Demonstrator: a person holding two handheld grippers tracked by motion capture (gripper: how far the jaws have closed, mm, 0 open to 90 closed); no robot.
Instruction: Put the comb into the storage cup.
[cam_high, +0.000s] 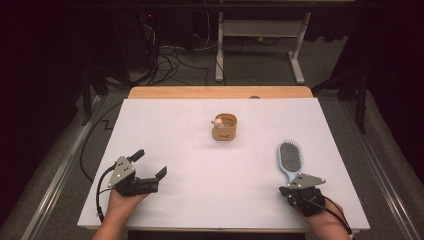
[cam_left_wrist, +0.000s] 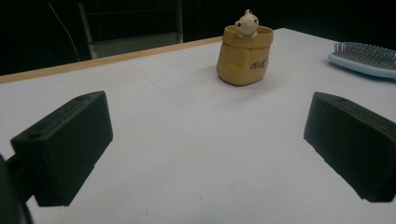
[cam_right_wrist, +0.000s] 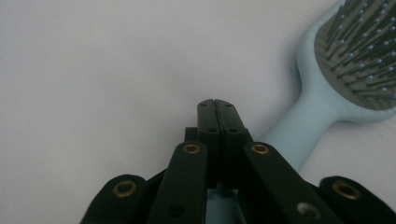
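Nothing grasped: left gripper at 7 o'clock spread wide; right gripper at 5 o'clock clenched empty beside hairbrush; likely pre-grasp, right must open first

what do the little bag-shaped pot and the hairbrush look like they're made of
Bag-shaped pot: likely glazed ceramic or resin; tan, rigid moulded folds hold its shape, faint sheen, printed lettering. Hairbrush: body looks like smooth pale blue plastic with a matte finish; the bristles look like thin pins set in a grey pad, whether metal or plastic I cannot tell.
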